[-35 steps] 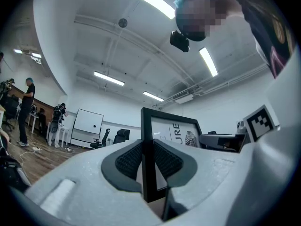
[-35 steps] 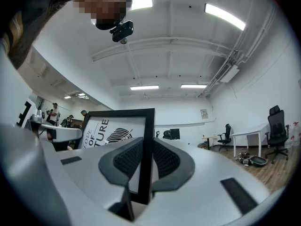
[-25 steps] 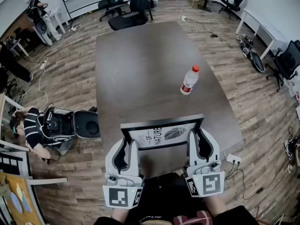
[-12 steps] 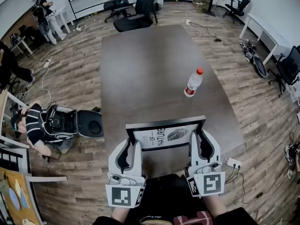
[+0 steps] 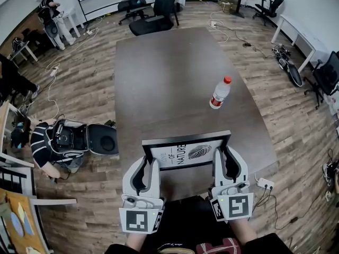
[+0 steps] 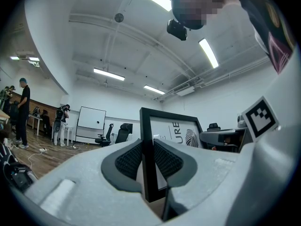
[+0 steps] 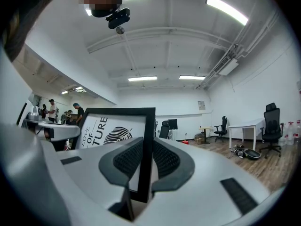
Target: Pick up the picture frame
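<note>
The grip is narrow. Each gripper holds only a thin black side bar of the picture frame (image 5: 185, 151), so if one hand rises or turns more than the other, the frame may twist between the jaws and slip out. Pulling the hands apart, even slightly, could also drag a bar free. The lower edge of the frame is at the near edge of the tabletop (image 5: 169, 73). I cannot tell whether it rests there or hangs just above, so it could catch on that edge when it is moved. The water bottle (image 5: 219, 93) stands well apart, toward the right edge of the tabletop, and I judge it little danger.

The frame stands upright between the two grippers, with its printed face toward the person. The left gripper (image 5: 150, 164) is closed on the frame's left side bar, both jaws pressing the bar. The right gripper (image 5: 220, 155) is closed in the same way on the right side bar.
</note>
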